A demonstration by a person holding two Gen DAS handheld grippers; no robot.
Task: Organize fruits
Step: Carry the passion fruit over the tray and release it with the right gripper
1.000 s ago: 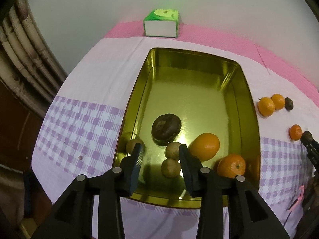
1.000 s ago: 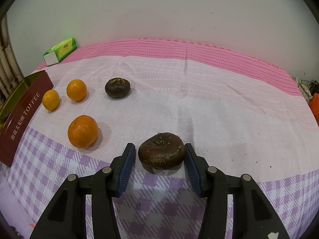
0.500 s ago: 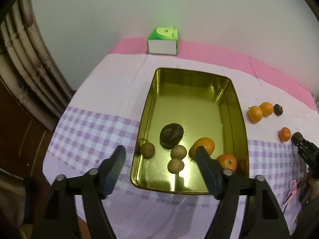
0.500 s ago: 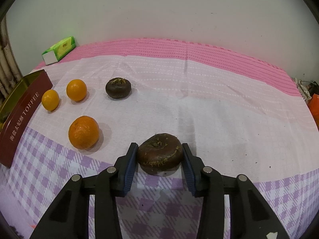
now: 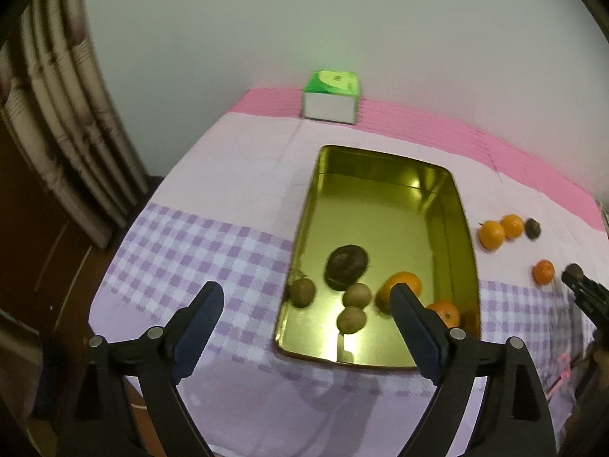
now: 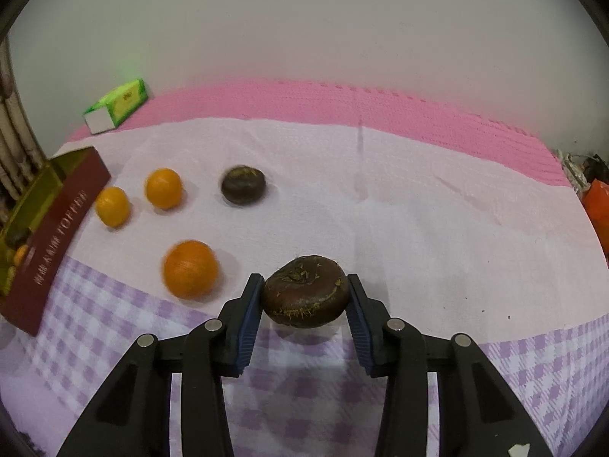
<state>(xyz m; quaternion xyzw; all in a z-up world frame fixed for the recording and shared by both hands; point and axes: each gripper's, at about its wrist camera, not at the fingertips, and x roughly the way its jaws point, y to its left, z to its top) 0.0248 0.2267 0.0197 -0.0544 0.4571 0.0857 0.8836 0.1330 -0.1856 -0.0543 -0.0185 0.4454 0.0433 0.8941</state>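
My left gripper (image 5: 304, 289) hangs above the near end of the gold tin (image 5: 380, 158); its jaws are opening and nothing is between them. In the tin lie a dark brown fruit (image 5: 346, 262), three small brown fruits (image 5: 356, 296) and two oranges (image 5: 401, 285). My right gripper (image 6: 304, 280) is shut on a second dark brown fruit (image 6: 306, 291) just over the cloth. On the cloth beside it lie an orange (image 6: 190, 268), two smaller oranges (image 6: 165, 187) and another dark fruit (image 6: 243, 184).
A green tissue box (image 5: 330, 95) stands at the table's far edge by the wall. A curtain (image 5: 64, 133) hangs left of the table, whose near and left edges drop off. The tin's red side (image 6: 57, 236) faces the loose fruit. Orange packaging (image 6: 597, 205) lies far right.
The left jaws have spread wide and the gripper has drawn up and back from the tin. The right jaws have closed onto the dark brown fruit.
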